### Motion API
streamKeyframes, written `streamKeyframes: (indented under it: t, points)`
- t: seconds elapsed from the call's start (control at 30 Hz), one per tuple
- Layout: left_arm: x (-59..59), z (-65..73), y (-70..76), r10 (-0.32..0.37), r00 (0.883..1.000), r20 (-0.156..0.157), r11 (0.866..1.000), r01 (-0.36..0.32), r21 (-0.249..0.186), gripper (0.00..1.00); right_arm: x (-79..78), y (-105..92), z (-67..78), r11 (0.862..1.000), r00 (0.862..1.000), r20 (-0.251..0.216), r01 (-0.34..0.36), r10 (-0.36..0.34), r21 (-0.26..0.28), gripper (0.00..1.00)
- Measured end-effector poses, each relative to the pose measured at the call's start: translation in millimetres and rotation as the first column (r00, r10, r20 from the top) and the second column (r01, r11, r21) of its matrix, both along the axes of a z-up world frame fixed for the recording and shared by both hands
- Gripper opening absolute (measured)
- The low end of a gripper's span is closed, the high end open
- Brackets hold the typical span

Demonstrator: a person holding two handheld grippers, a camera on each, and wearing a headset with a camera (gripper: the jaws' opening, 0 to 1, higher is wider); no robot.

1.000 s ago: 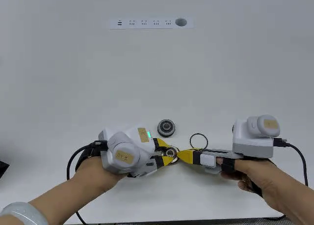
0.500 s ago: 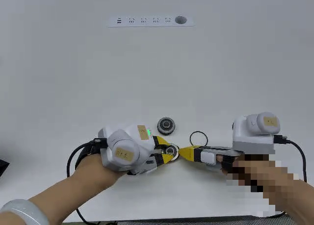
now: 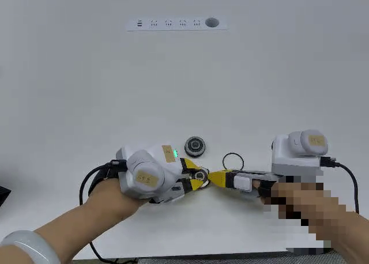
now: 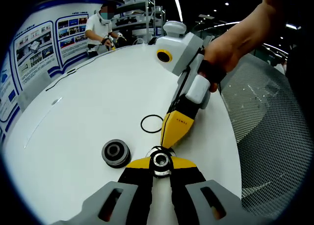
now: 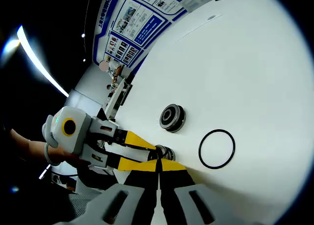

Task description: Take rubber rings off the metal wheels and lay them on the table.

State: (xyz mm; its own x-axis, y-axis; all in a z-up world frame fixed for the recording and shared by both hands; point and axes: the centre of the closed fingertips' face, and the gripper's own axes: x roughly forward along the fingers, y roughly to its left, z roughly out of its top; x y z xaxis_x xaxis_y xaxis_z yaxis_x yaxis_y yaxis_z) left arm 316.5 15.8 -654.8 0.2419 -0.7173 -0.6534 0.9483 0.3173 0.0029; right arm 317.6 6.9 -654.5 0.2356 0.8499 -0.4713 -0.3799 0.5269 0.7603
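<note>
Little has shifted near the desk's [image 3: 173, 74] front edge: my left gripper [image 3: 196, 177] clamps a metal wheel [image 4: 161, 161], and my right gripper [image 3: 212, 177], jaws together, works its rim. Next, I judge: peel its ring off, beside the freed rubber ring [image 3: 233, 162].

Table [image 3: 86, 102] open beyond; spare wheel [image 3: 195, 146] (and loose ring [image 5: 218, 130]) lie near.

A small silvery metal wheel [image 4: 161, 160] is pinched at its rim in the left gripper [image 4: 160, 162], its hub facing the left gripper view. At its 12 o'clock in the head view, a dark-rimmed round metal wheel [image 3: 195, 146] lies flat on the white table [image 3: 173, 91]. At its 2 o'clock a thin black rubber ring [image 3: 233, 162] lies loose and flat.
</note>
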Motion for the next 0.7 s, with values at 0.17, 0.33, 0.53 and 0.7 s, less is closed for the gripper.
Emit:
streamKeyframes:
  t: [0.17, 0.33, 0.53, 0.7]
  points:
    - [-0.2, 0.6, -0.3, 0.001, 1.0, -0.001, 1.0, -0.001, 0.0, 0.12, -0.2, 0.6, 0.6, 1.0, 1.0, 0.001, -0.001, 0.001, 0.002, 0.01]
    - [-0.4, 0.6, -0.5, 0.0, 1.0, -0.002, 1.0, 0.0, 0.006, 0.12, -0.4, 1.5, 1.6, 1.0, 1.0, -0.001, 0.0, 0.0, 0.004, 0.01]
    - [-0.1, 0.3, -0.2, 0.002, 1.0, -0.003, 1.0, -0.002, 0.004, 0.12, -0.7, 3.9, 4.1, 1.0, 1.0, -0.001, -0.004, 0.004, 0.012, 0.01]
    - [0.2, -0.3, 0.3, 0.0, 1.0, -0.003, 1.0, 0.0, 0.004, 0.12, -0.9, 6.6, 7.5, 1.0, 1.0, -0.003, -0.004, 0.004, 0.03, 0.01]
